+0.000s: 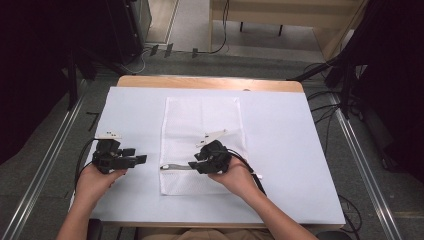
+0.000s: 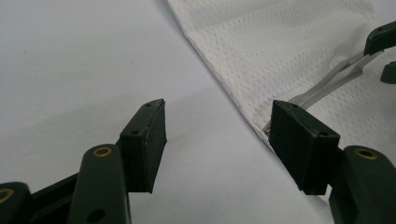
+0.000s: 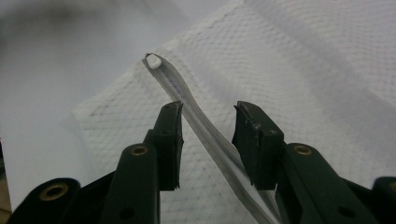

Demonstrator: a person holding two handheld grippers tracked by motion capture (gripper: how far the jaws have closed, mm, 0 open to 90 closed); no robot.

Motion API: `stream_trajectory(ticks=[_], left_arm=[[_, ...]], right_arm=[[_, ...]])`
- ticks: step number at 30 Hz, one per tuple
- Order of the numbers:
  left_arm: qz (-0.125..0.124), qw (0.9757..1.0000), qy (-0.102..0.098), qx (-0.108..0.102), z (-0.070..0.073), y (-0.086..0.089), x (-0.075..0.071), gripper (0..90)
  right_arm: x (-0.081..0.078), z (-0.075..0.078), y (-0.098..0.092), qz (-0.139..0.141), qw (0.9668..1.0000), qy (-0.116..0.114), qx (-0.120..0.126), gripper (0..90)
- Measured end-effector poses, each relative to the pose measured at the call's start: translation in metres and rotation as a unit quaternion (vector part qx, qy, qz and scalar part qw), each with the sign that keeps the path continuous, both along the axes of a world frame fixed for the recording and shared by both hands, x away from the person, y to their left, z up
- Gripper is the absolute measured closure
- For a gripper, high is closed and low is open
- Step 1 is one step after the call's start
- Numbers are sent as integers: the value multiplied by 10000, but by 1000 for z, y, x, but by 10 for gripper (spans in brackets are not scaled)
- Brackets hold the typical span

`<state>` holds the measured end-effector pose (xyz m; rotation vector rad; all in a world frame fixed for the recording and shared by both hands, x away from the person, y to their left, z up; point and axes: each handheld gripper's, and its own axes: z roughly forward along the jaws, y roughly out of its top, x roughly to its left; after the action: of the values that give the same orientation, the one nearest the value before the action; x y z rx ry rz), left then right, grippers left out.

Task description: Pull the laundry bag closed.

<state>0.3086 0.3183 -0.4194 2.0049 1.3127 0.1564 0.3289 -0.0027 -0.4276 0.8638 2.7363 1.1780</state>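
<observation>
I can read no writing or label anywhere. My right gripper (image 3: 205,135) hangs over the white mesh laundry bag (image 1: 200,125), its jaws parted with the grey zipper (image 3: 205,126) running between them, the pads not pressing it. The zipper pull (image 3: 152,59) sits at the bag's corner. My left gripper (image 2: 217,140) rests released just off the bag's left edge, over the bare white table sheet (image 1: 280,150), with wide open room on both sides.
</observation>
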Motion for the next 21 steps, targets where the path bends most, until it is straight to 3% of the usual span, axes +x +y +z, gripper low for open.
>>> stream_trajectory(ticks=[21], left_arm=[[16,10000,6,29,-1,2,0,372]], right_arm=[[-2,-12,47,410,9985,347,68,744]])
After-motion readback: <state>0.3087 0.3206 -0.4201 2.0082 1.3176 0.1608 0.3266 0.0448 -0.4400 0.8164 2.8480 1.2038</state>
